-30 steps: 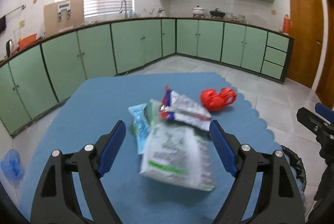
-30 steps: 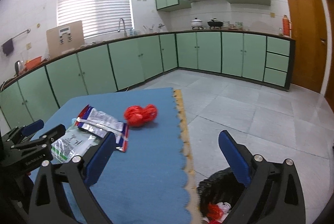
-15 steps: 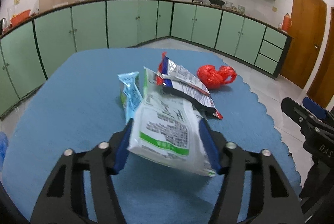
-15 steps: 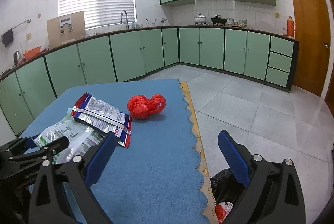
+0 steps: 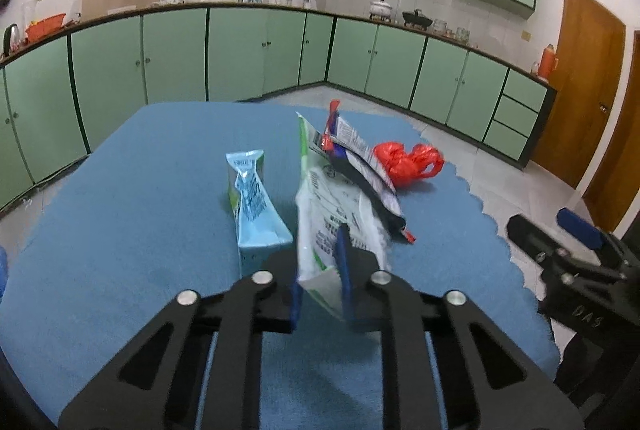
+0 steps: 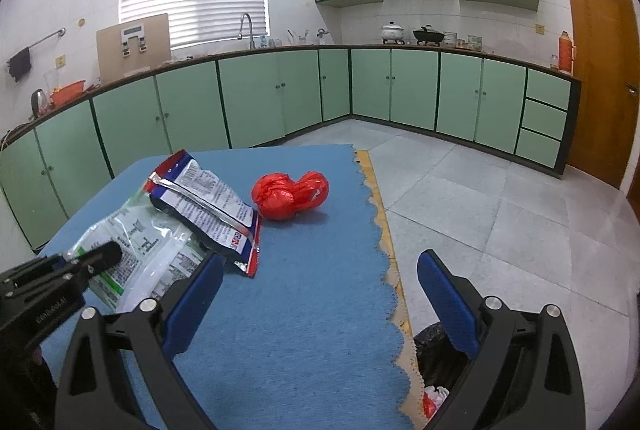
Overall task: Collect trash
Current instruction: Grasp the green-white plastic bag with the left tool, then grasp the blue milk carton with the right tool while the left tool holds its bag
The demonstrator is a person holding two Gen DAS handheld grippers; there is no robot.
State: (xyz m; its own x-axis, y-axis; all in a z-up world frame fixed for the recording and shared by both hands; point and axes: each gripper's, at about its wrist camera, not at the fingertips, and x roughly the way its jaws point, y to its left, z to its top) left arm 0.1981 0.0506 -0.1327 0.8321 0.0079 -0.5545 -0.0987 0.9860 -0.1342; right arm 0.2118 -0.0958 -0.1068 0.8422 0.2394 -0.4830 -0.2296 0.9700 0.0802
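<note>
Left gripper (image 5: 320, 270) angled downward over the near part of the blue table cloth (image 5: 140, 230), jaws closing and nearly together on the near edge of the white-and-green packet (image 5: 328, 218). Packet crumpled and stood up on edge between the blue pads, far end leaning toward the red-and-blue snack wrapper (image 5: 360, 161). Pads pressing on both sides of the packet. Seen from the right wrist view as black linkage at the lower left, tip laid against the same packet (image 6: 140, 246).

Right gripper (image 6: 320, 294) held low at the table's right edge, tilted down, jaws wide with nothing between them. Left finger over the cloth (image 6: 304, 310), right finger out past the scalloped border, above the black trash bag (image 6: 436, 354) on the tiled floor. Some red and white scraps visible inside the bag.

Light blue carton (image 5: 252, 197) lying flat just left of the pinched packet, apart from it. Snack wrapper (image 6: 208, 201) overlapping the packet's far end. Red plastic bag (image 6: 290, 195) knotted into a lump, further back and to the right on the cloth, near the wrapper but not touching. Green kitchen cabinets (image 6: 400, 89) along the far walls.
</note>
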